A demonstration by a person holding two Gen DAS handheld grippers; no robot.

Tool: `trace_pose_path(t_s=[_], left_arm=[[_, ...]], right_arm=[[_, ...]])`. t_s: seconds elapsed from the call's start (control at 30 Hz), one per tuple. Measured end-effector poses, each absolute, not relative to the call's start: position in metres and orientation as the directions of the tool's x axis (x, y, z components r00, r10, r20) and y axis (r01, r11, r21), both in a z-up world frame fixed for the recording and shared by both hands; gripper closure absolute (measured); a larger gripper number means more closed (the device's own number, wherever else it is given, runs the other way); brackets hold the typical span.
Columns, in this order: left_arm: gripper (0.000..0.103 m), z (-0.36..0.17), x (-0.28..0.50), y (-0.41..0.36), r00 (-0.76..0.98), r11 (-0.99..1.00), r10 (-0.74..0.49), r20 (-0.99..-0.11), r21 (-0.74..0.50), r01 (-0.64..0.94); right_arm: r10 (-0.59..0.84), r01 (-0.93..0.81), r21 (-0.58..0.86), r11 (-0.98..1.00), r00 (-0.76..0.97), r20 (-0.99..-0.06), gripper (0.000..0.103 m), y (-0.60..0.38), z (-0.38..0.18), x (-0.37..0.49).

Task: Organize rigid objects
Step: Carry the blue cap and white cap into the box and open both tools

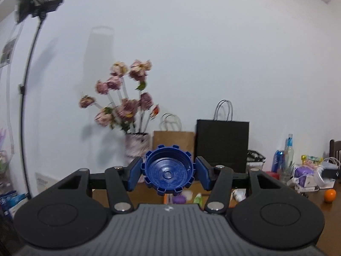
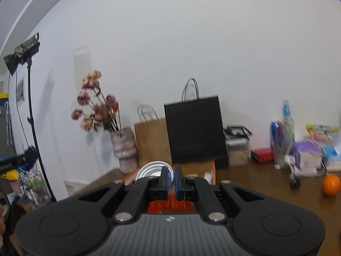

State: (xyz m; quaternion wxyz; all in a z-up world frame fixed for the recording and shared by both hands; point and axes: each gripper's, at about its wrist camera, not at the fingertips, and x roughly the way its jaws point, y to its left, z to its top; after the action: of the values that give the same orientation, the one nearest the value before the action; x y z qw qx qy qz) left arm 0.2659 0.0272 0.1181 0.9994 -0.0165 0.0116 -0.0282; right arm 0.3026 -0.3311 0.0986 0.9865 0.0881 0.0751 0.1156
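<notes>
My left gripper (image 1: 168, 173) is shut on a blue ribbed cap (image 1: 168, 171). It holds the cap in the air above the brown table (image 1: 315, 204), with the hollow inside facing the camera. My right gripper (image 2: 170, 181) has its blue pads nearly together, and a thin clear edge seems to sit between them. A white round container (image 2: 149, 170) shows just behind its left finger, and an orange bristly thing (image 2: 170, 205) lies under the fingers. Whether the right gripper grips anything is unclear.
At the back wall stand a vase of dried flowers (image 1: 136, 147), a brown paper bag (image 1: 173, 140) and a black paper bag (image 1: 222, 145). Bottles (image 1: 288, 155), boxes and an orange (image 1: 330, 195) lie on the table's right side. A light stand (image 1: 27, 98) is at the left.
</notes>
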Motion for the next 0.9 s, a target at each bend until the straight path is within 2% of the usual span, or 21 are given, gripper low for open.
trace_pose_path(t_s=[0.1, 0.17, 0.27, 0.4, 0.47, 0.53, 0.7, 0.8, 0.9], left_arm=[[0.048, 0.133, 0.302, 0.024, 0.997, 0.997, -0.071, -0.037, -0.019, 0.070], [0.048, 0.143, 0.332, 0.024, 0.992, 0.995, -0.095, -0.084, -0.016, 0.094], [0.048, 0.156, 0.392, 0.026, 0.958, 0.984, -0.180, -0.224, -0.040, 0.175], [0.048, 0.151, 0.484, 0.020, 0.876, 0.976, -0.210, -0.435, -0.035, 0.216], [0.048, 0.137, 0.524, 0.018, 0.796, 0.963, -0.260, -0.547, -0.087, 0.255], [0.048, 0.117, 0.561, 0.009, 0.723, 0.949, -0.288, -0.628, -0.085, 0.305], [0.048, 0.046, 0.624, -0.011, 0.587, 0.943, -0.228, -0.777, -0.027, 0.331], [0.048, 0.012, 0.643, -0.017, 0.529, 0.940, -0.179, -0.829, 0.015, 0.341], [0.046, -0.006, 0.648, -0.015, 0.495, 0.930, -0.204, -0.845, -0.009, 0.367]], right_arm=[[0.267, -0.235, 0.201, 0.951, 0.953, -0.146, 0.098, -0.341, 0.119, 0.343], [0.279, -0.244, 0.199, 0.949, 0.944, -0.177, 0.098, -0.343, 0.128, 0.371], [0.305, -0.254, 0.204, 0.945, 0.912, -0.276, 0.098, -0.346, 0.138, 0.428], [0.368, -0.274, 0.264, 0.925, 0.820, -0.439, 0.098, -0.343, 0.136, 0.511], [0.365, -0.268, 0.253, 0.930, 0.770, -0.524, 0.098, -0.335, 0.125, 0.553], [0.339, -0.276, 0.197, 0.941, 0.735, -0.587, 0.098, -0.326, 0.111, 0.586], [0.283, -0.238, 0.167, 0.957, 0.633, -0.721, 0.098, -0.314, 0.053, 0.654], [0.209, -0.250, 0.075, 0.965, 0.568, -0.796, 0.098, -0.300, 0.019, 0.675], [0.160, -0.268, 0.017, 0.963, 0.522, -0.838, 0.097, -0.294, -0.002, 0.680]])
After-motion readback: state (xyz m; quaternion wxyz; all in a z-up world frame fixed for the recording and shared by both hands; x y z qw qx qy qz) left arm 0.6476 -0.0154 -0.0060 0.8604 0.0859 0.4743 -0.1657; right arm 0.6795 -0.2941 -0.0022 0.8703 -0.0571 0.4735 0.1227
